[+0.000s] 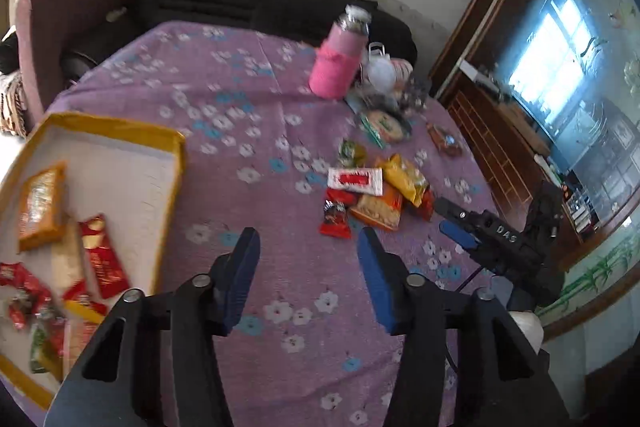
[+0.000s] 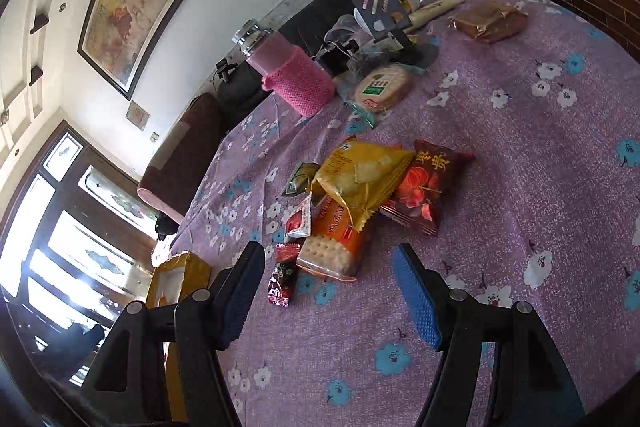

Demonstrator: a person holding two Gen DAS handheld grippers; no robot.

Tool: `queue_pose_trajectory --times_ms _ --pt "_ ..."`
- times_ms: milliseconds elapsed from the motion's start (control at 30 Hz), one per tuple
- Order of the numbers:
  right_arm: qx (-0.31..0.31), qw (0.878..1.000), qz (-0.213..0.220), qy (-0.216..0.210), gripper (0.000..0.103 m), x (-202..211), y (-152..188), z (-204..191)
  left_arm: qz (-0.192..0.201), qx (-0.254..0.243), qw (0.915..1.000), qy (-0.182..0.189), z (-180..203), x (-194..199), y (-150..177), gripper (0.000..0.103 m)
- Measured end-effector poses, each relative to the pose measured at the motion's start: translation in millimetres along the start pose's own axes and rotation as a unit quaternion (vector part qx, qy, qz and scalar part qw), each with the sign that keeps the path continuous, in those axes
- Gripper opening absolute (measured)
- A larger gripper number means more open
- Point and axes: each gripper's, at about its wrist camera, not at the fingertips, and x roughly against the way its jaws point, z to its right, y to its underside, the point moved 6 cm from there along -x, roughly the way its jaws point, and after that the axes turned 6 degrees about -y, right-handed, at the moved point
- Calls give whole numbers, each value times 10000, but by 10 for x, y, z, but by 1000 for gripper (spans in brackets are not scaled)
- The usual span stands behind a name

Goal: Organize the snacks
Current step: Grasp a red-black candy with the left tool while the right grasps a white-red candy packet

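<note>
right gripper (image 2: 328,291) hangs released over the cloth, angled down at the cracker pack (image 2: 334,247) at 12 o'clock, heading the snack pile (image 2: 360,195). probably light, crinkly, slippery, brittle inside; pinch across its short width. left gripper (image 1: 308,275) is empty, jaws apart; tray (image 1: 120,131) at its 10 o'clock.

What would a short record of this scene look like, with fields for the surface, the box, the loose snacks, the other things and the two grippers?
surface: table under a purple flowered cloth
box: yellow-rimmed box, already holding several packets
loose snacks: a pile with a yellow packet, a cracker packet and a dark red packet
other things: bottle in a pink knitted sleeve at the far side
left gripper: open, nothing between its jaws
right gripper: open, empty, pointed at the pile
</note>
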Motion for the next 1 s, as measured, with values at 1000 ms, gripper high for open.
queue_pose_trajectory --times_ms 1000 --pt "124 9993 -188 313 69 -137 140 54 252 -708 9970 -206 11 -155 38 23"
